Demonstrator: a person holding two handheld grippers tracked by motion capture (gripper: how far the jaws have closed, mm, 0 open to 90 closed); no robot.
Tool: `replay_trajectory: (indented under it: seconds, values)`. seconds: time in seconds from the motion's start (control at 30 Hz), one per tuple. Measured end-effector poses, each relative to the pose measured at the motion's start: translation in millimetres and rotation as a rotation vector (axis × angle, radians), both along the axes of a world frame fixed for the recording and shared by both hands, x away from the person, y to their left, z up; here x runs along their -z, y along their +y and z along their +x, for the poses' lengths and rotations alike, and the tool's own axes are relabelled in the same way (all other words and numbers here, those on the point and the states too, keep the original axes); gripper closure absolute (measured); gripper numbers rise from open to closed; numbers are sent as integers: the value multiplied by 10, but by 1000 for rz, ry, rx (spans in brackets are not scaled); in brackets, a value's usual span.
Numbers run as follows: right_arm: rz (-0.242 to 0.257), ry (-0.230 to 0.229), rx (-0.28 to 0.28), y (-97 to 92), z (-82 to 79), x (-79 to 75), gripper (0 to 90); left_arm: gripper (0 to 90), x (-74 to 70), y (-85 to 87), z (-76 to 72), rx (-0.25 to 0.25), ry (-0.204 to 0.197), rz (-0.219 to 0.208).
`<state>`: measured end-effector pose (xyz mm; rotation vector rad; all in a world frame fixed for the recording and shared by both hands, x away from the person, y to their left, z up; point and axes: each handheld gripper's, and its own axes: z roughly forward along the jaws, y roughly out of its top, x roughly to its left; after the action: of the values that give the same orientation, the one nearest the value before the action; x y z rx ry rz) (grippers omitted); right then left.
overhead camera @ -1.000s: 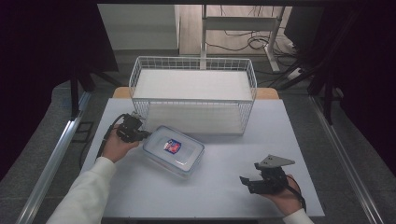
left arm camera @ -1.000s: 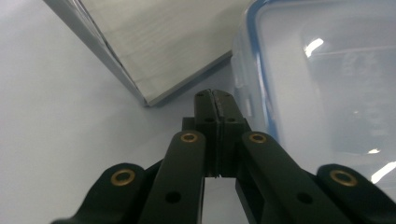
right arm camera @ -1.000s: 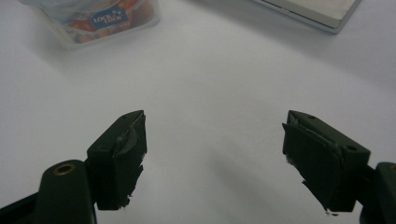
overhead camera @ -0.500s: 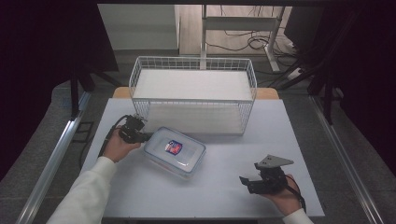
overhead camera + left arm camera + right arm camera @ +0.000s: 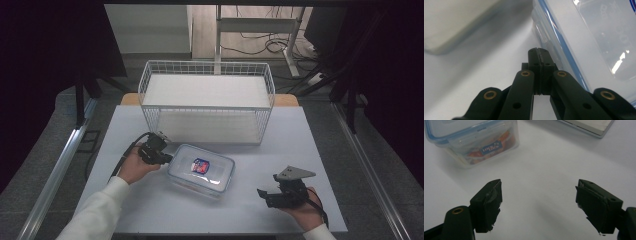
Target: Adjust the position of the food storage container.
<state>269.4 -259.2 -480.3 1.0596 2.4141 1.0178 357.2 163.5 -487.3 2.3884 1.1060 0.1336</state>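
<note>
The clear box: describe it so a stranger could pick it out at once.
Start at the white wire basket at the back of the white table. In front of its left half lies the clear box, with the left gripper at its left edge. It alone is see-through, with a blue-edged lid and a red and blue label.

the high view is looking down on the whole table [image 5: 300, 150] from above. both gripper views are sitting low and close, each seeing the clear box [image 5: 201, 169] [image 5: 584, 37] [image 5: 471, 140].
</note>
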Motion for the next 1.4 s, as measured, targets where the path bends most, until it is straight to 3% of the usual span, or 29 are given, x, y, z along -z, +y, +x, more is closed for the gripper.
replay_trajectory:
  seconds: [0.1,0.3,0.73,1.4]
  values:
    - [0,0,2,1,-3,-3,208,900,33,-71,-61,19,-5,12]
    - [-2,-1,1,6,-5,-5,208,900,36,-114,-133,19,7,-17]
    - [3,-4,10,-8,0,-11,208,900,21,-325,-334,96,22,-41]
    - [11,-11,24,-51,12,-30,208,900,7,-450,-423,141,32,-48]
